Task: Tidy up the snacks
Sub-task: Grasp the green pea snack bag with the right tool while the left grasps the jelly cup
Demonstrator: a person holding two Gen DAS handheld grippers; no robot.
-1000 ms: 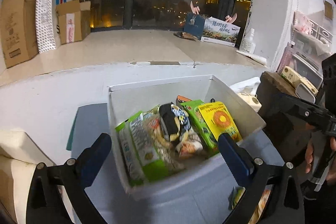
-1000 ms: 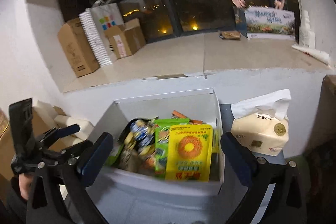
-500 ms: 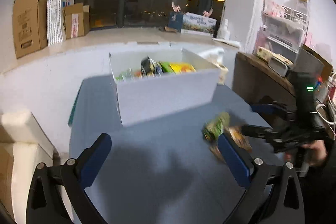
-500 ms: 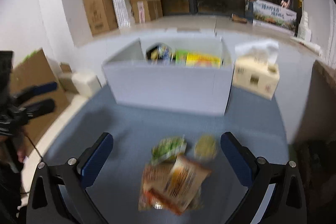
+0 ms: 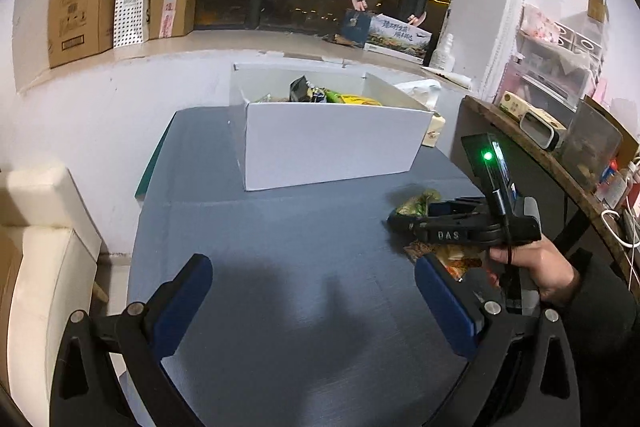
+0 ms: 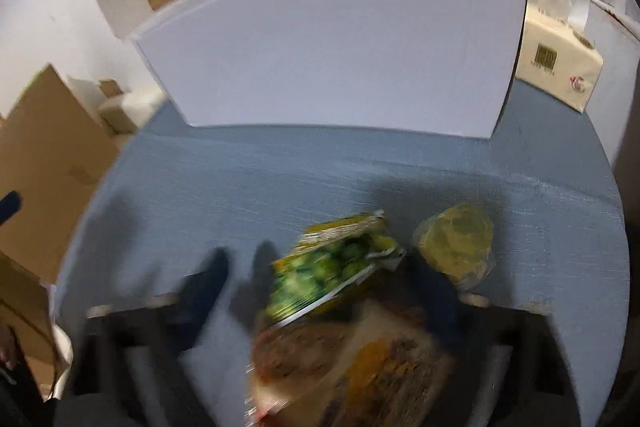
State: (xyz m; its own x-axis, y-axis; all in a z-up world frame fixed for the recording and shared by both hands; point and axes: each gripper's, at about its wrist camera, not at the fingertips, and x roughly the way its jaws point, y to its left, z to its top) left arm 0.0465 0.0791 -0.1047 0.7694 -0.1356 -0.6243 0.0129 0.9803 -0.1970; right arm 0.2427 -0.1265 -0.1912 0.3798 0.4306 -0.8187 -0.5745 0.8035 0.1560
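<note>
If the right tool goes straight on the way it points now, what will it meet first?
Most likely the green snack packet, which lies between the closing fingers of the right tool on the blue table. The picture is blurred, so depth is uncertain.

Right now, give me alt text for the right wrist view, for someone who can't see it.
The blurred right tool is closing around a green snack bag lying on a blue-grey table. A yellowish clear packet lies beside it, a brown-orange bag nearer the camera. Behind stand a white box and a tissue pack.
</note>
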